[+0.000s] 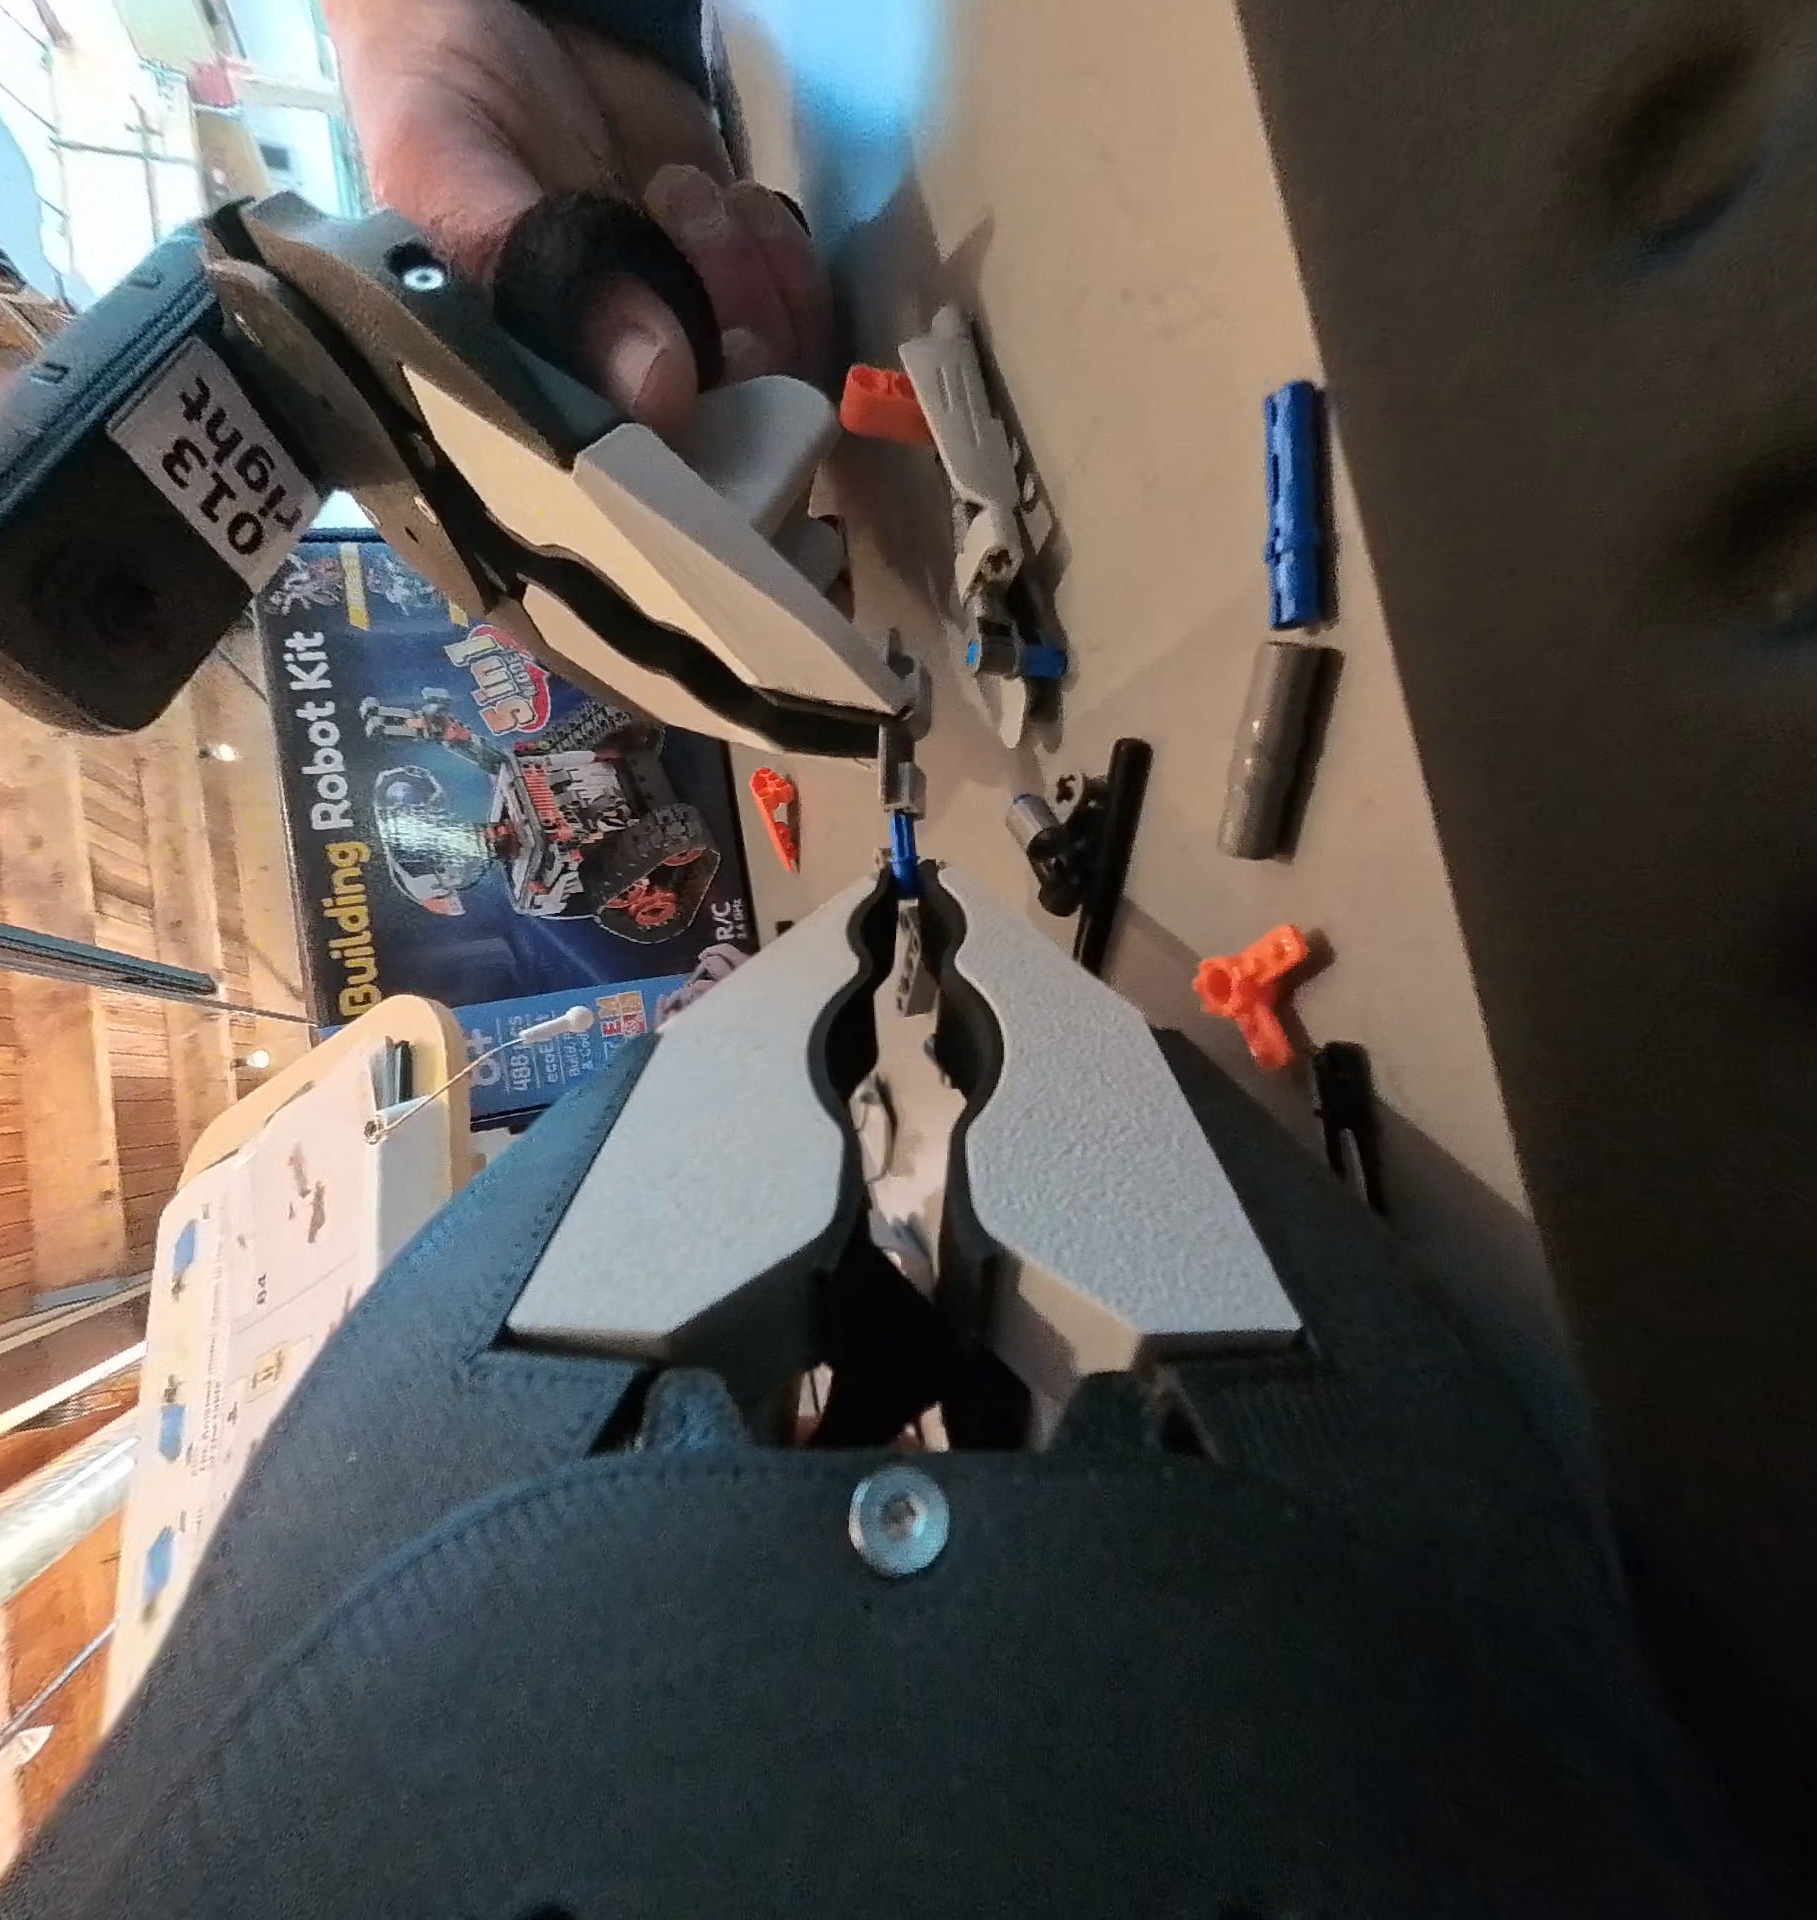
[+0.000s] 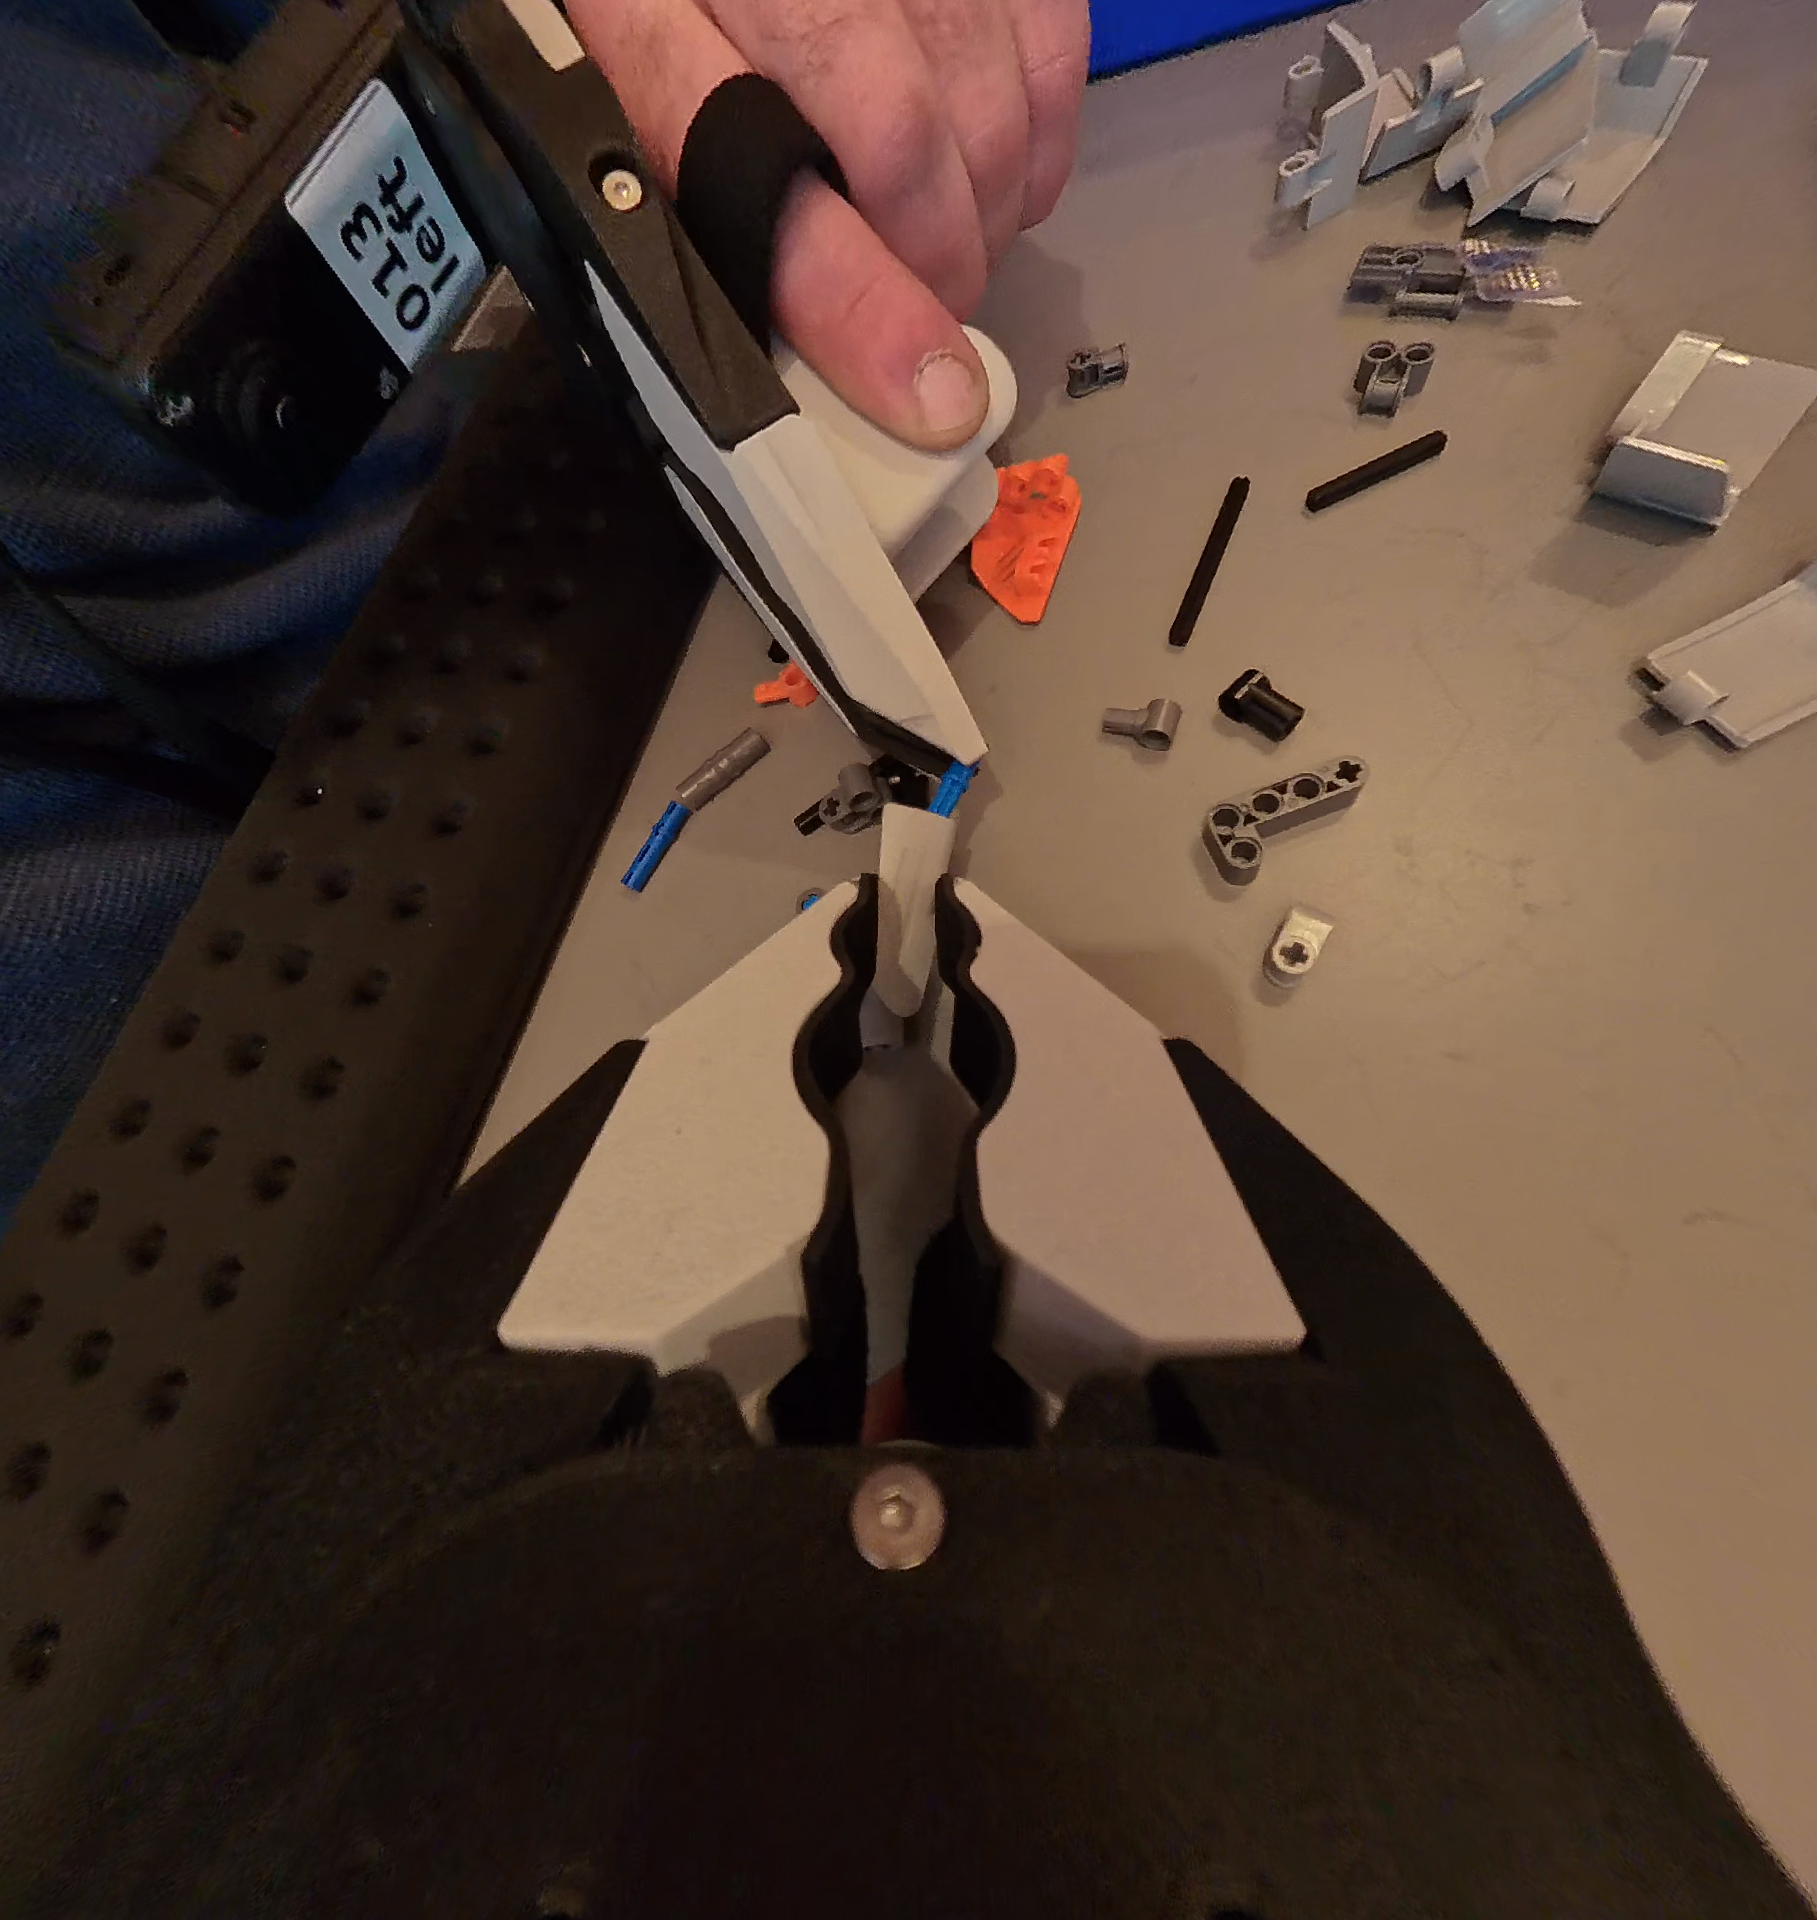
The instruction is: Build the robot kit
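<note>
In the left wrist view my left gripper (image 1: 909,883) is shut on a short blue pin (image 1: 904,854), with a small grey piece (image 1: 914,966) between the fingers behind it. The right gripper (image 1: 899,722) comes in from the upper left, shut on a small grey connector (image 1: 902,777) that sits on the pin's far end. In the right wrist view my right gripper (image 2: 904,896) is shut on a pale grey piece (image 2: 909,883). The left gripper (image 2: 940,756) meets it from above, holding the blue pin (image 2: 951,790). Both are held just above the grey table (image 2: 1506,1143).
Loose parts lie on the table: an L-shaped grey beam (image 2: 1283,816), black axles (image 2: 1207,561), an orange piece (image 2: 1029,535), grey panels (image 2: 1486,114), a blue pin (image 1: 1297,509) and a grey sleeve (image 1: 1273,748). A kit box (image 1: 488,831) and a booklet (image 1: 260,1299) stand behind.
</note>
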A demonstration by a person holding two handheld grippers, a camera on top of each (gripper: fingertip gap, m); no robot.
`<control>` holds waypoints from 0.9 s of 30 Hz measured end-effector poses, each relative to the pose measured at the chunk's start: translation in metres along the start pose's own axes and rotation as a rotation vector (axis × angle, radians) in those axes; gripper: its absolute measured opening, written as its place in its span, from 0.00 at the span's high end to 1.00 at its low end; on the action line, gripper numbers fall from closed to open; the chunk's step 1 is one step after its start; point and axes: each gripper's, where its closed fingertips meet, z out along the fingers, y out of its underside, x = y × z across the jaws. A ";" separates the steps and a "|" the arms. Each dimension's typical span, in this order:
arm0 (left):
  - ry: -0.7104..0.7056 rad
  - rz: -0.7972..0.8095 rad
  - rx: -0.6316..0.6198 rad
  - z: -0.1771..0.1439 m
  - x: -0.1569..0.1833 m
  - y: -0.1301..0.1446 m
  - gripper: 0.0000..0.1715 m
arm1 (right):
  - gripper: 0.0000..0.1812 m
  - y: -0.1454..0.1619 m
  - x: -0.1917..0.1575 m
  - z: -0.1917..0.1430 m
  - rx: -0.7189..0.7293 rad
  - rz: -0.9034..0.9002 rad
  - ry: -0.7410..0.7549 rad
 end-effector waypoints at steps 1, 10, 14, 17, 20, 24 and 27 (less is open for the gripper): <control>-0.006 0.003 -0.003 0.000 -0.001 0.000 0.99 | 0.96 -0.001 0.000 -0.001 0.007 0.005 -0.003; 0.020 -0.050 -0.019 0.002 0.000 0.003 0.99 | 0.96 -0.001 0.003 -0.002 -0.003 -0.008 0.033; 0.090 -0.179 0.001 0.003 0.001 0.001 0.98 | 1.00 -0.004 0.007 0.000 -0.021 -0.056 0.093; 0.160 -0.229 -0.015 0.006 0.011 0.004 0.98 | 1.00 0.002 0.009 0.003 -0.082 -0.099 0.138; 0.201 -0.305 0.006 0.005 0.013 0.005 0.98 | 1.00 0.002 0.010 0.002 -0.087 -0.111 0.158; 0.250 -0.366 0.005 0.005 0.016 0.006 0.98 | 1.00 0.006 0.013 0.004 -0.123 -0.148 0.195; 0.318 -0.483 0.028 0.004 0.018 0.003 0.98 | 1.00 0.009 0.016 0.004 -0.146 -0.173 0.228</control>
